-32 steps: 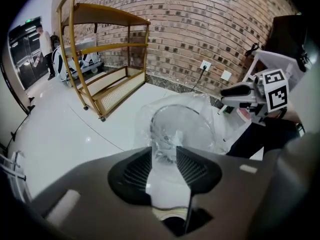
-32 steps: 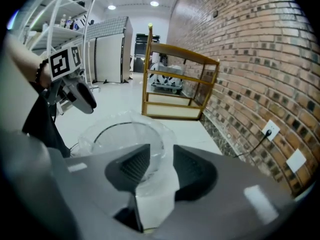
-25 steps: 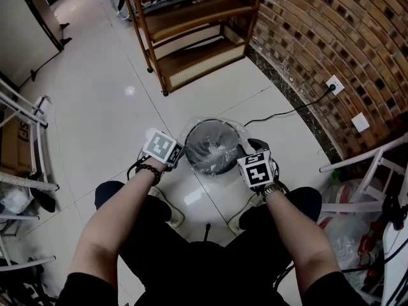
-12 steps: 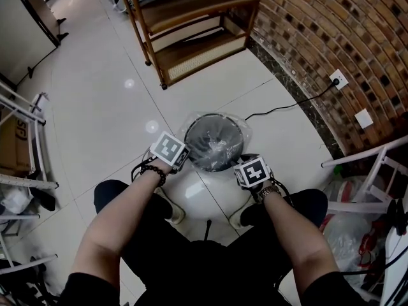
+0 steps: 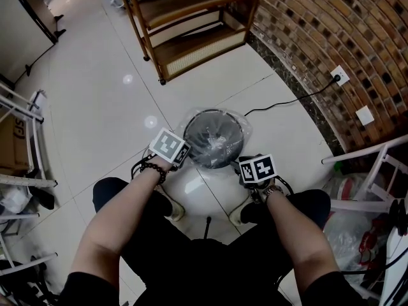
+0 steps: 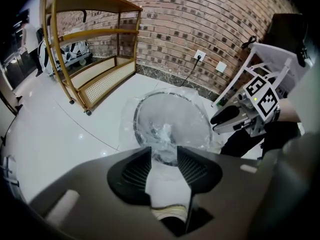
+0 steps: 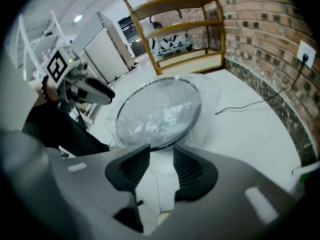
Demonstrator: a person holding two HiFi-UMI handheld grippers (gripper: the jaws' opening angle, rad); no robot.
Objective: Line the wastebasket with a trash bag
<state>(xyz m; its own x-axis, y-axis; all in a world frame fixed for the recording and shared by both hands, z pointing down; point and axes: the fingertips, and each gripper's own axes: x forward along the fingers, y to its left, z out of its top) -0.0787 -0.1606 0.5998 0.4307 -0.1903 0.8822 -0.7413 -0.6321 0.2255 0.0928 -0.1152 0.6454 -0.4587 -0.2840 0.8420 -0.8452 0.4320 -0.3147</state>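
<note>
A round dark wastebasket (image 5: 213, 123) stands on the white floor, with a clear trash bag (image 5: 240, 121) inside it and its edge folded out over the rim. My left gripper (image 5: 181, 153) hangs at the rim's near left and points steeply down. In the left gripper view the left gripper (image 6: 164, 155) is open, with crumpled plastic (image 6: 163, 134) just past its tips. My right gripper (image 5: 250, 168) hovers at the near right, just off the rim. The right gripper (image 7: 161, 153) is open in its own view, with only floor between the jaws and the wastebasket (image 7: 131, 108) ahead.
A wooden shelf unit (image 5: 191, 27) stands behind the basket. A brick wall (image 5: 331, 30) runs along the right, with a socket (image 5: 340, 75) and a black cable (image 5: 280, 106) across the floor. White metal frames (image 5: 363, 171) and plastic bags lie at right. My legs and shoes are just below the basket.
The right gripper has sunk and rolled beside the basket's near right. The bag's edge, bunched up on that side before, now lies spread round the rim. The left gripper dropped slightly.
</note>
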